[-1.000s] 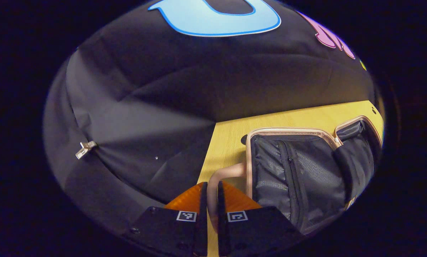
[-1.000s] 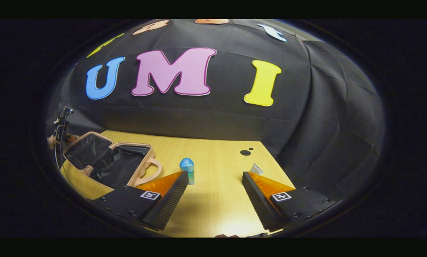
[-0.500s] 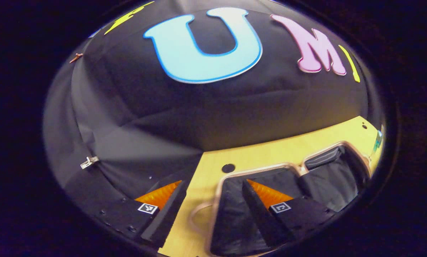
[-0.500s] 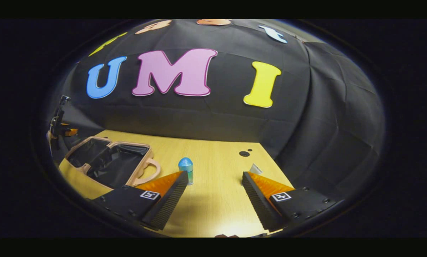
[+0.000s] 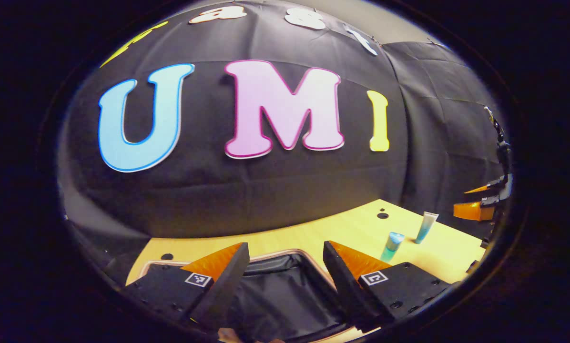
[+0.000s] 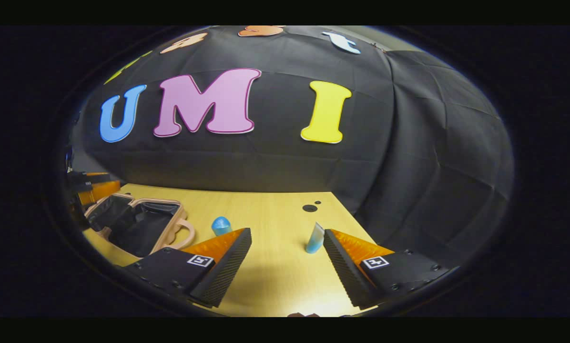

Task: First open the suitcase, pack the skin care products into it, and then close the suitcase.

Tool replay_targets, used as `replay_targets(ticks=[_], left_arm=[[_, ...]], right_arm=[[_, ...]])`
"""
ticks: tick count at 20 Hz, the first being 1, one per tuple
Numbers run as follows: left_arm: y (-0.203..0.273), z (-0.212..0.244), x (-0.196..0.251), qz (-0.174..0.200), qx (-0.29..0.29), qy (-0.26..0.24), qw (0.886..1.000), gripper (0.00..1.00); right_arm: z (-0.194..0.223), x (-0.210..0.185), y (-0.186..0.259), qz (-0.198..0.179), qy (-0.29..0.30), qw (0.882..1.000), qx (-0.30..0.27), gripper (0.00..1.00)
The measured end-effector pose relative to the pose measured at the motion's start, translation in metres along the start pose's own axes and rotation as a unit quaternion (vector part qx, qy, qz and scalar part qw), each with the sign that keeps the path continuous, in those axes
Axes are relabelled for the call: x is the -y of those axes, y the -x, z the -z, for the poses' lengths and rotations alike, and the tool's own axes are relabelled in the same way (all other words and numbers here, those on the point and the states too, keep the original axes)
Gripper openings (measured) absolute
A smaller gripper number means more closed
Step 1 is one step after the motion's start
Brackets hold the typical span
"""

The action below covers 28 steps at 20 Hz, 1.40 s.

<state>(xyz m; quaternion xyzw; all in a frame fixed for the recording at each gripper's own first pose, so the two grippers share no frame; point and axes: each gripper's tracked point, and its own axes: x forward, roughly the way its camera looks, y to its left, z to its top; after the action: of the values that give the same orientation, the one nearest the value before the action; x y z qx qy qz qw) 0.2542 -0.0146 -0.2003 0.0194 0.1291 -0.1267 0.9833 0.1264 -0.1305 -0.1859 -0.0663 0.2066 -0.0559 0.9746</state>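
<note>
Suitcase (image 5: 285, 290) open on wooden table (image 5: 351, 228), dark lining up, directly below left gripper (image 5: 286, 257); jaws wide apart, holding nothing. Bottle w/ blue cap (image 5: 392, 245) and tube (image 5: 425, 226) upright on table, off to right of left gripper, apart from each other. Right gripper (image 6: 287, 243) also spread wide, empty, above table; tube (image 6: 314, 238) just inside its right finger, bottle (image 6: 221, 225) just beyond its left finger. Suitcase (image 6: 137, 224) farther left w/ handle toward bottle.
</note>
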Motion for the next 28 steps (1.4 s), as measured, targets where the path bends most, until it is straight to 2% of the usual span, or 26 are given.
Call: replay_targets(ticks=[3, 7, 15, 18, 21, 23, 24, 26, 27, 28], left_arm=[[-0.019, 0.028, 0.08, 0.061, -0.026, 0.001, 0.998, 0.98], [-0.056, 0.05, 0.146, 0.091, -0.045, 0.015, 0.995, 0.98], [-0.142, 0.107, 0.18, 0.096, -0.093, 0.013, 0.991, 0.99], [-0.156, 0.127, 0.194, 0.098, -0.126, 0.02, 0.987, 0.96], [-0.164, 0.133, 0.198, 0.091, -0.134, 0.019, 0.987, 0.82], [-0.166, 0.131, 0.196, 0.085, -0.129, 0.018, 0.988, 0.66], [-0.165, 0.131, 0.198, 0.088, -0.127, 0.019, 0.988, 0.51], [-0.169, 0.133, 0.2, 0.093, -0.128, 0.02, 0.987, 0.5], [-0.169, 0.134, 0.199, 0.095, -0.129, 0.019, 0.987, 0.46], [-0.169, 0.134, 0.2, 0.095, -0.129, 0.018, 0.987, 0.5]], right_arm=[[0.005, 0.015, -0.012, 0.01, 0.003, 1.0, -0.002, 0.97], [0.018, 0.029, -0.025, 0.02, -0.003, 1.0, -0.012, 0.97], [0.044, 0.038, -0.044, 0.031, -0.012, 0.999, -0.037, 0.97], [0.058, 0.042, -0.052, 0.036, -0.025, 0.998, -0.053, 0.97], [0.075, 0.047, -0.072, 0.04, -0.027, 0.997, -0.066, 0.97], [0.083, 0.05, -0.09, 0.047, -0.027, 0.996, -0.069, 0.97], [0.086, 0.052, -0.1, 0.051, -0.028, 0.996, -0.07, 0.97], [0.094, 0.049, -0.122, 0.049, -0.035, 0.995, -0.074, 0.97], [0.099, 0.05, -0.133, 0.048, -0.037, 0.995, -0.078, 0.97], [0.103, 0.053, -0.141, 0.052, -0.039, 0.994, -0.083, 0.97]])
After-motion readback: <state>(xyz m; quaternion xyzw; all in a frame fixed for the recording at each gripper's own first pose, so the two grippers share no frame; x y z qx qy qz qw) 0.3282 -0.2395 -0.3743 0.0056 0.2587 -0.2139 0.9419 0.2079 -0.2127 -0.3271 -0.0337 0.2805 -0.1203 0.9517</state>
